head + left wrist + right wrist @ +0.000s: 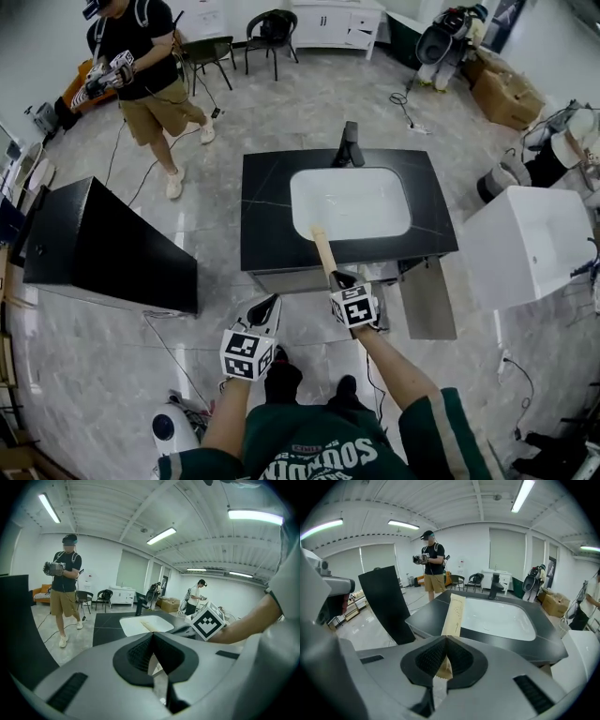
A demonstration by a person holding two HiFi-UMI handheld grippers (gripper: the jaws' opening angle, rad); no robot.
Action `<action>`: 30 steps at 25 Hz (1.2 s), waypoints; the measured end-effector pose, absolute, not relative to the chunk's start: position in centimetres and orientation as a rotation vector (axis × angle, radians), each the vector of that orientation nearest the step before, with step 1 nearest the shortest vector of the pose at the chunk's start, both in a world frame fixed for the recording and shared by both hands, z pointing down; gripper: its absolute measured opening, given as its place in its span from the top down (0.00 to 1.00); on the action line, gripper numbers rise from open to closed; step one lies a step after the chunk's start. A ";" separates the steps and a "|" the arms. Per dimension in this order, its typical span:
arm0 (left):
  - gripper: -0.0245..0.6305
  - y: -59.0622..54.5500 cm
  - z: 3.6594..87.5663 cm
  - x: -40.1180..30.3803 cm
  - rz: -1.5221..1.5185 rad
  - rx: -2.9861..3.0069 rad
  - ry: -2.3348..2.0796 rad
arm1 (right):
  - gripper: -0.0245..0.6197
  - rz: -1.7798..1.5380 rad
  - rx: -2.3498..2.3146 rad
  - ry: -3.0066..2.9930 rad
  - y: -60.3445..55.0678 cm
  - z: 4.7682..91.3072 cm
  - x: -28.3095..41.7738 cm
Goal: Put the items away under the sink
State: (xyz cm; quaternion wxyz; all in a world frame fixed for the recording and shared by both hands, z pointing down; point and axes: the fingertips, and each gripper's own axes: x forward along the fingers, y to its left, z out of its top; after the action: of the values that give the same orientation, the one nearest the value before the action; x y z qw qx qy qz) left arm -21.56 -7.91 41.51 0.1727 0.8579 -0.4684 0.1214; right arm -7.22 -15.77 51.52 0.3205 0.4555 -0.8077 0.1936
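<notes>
The paper sleeve (323, 251) looks light and thin. It is stiff enough along its length to stand out from the grip without drooping, yet it would likely crease if pinched hard, or slip if swung. I judge the near end, where it is held, a fair place to take it, though a hold nearer the middle would steady the far end. It is long, narrow and flat, tan, with small dark print on its face.

It is in the air, with one end between the jaws of the right gripper (342, 279) and the other reaching out above the front rim of the white sink (352, 202). Those jaws are pressed together on the sleeve. The left gripper (270, 305), just beside the right, has its jaws together with nothing between them.

The sink sits in a black table (267, 202) with a dark faucet (349, 145) at the back. Below the table's front right corner a grey panel (427, 300) stands out, perhaps the cupboard door. Another person (141, 66) stands well beyond.
</notes>
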 end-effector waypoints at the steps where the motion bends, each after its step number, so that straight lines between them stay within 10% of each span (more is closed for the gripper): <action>1: 0.95 -7.5 41.4 -20.4 0.347 2.440 -1.318 | 0.90 0.509 1.205 -2.117 -15.0 51.4 -5.9; 30: 0.95 0.1 47.9 6.2 0.473 2.549 -1.116 | 0.90 0.638 1.098 -2.024 1.9 61.3 17.2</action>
State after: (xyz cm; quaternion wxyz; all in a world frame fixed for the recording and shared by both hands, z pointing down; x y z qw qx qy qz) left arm 6.20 0.11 47.85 0.1588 0.8916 -0.3904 0.1656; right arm 17.21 1.90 61.30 0.3673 0.4275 -0.7879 0.2482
